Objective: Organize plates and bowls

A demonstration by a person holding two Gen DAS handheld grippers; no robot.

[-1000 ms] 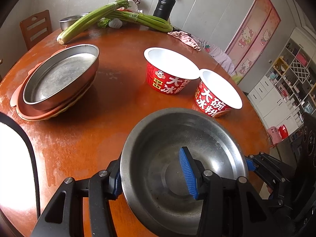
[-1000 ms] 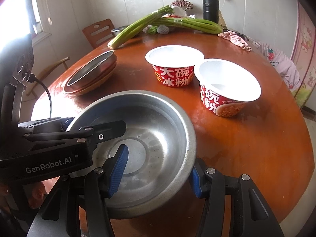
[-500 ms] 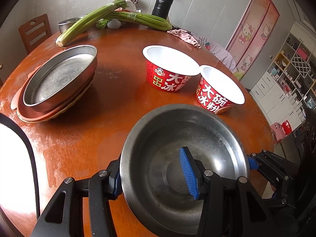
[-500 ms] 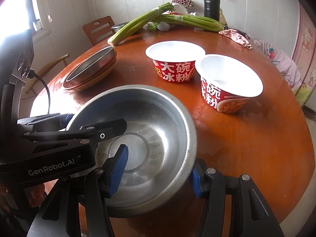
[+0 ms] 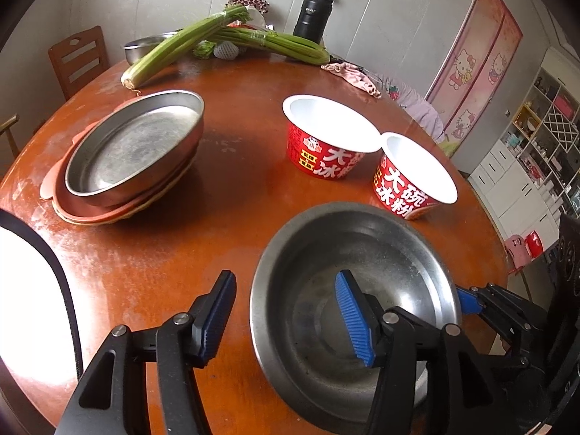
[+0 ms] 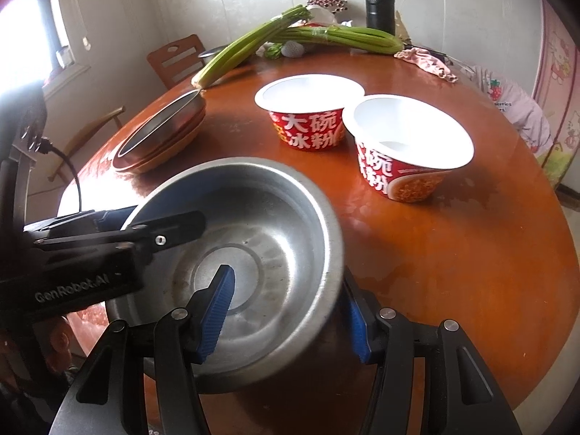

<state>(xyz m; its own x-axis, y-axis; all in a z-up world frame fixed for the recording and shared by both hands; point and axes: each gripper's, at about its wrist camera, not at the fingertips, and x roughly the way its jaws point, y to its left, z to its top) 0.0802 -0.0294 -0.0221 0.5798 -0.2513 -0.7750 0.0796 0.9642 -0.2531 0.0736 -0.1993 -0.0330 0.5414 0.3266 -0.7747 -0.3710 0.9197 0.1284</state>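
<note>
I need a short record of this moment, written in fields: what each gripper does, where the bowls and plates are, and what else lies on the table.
left gripper: open, one finger inside the metal bowl, the other outside, apart from its rim
right gripper: appears shut on the metal bowl's wall, one finger inside, one outside
paper bowls: two, red, empty, side by side
stack: metal dish on orange plates
table: round, brown
other things: celery, black flask at the far edge
</note>
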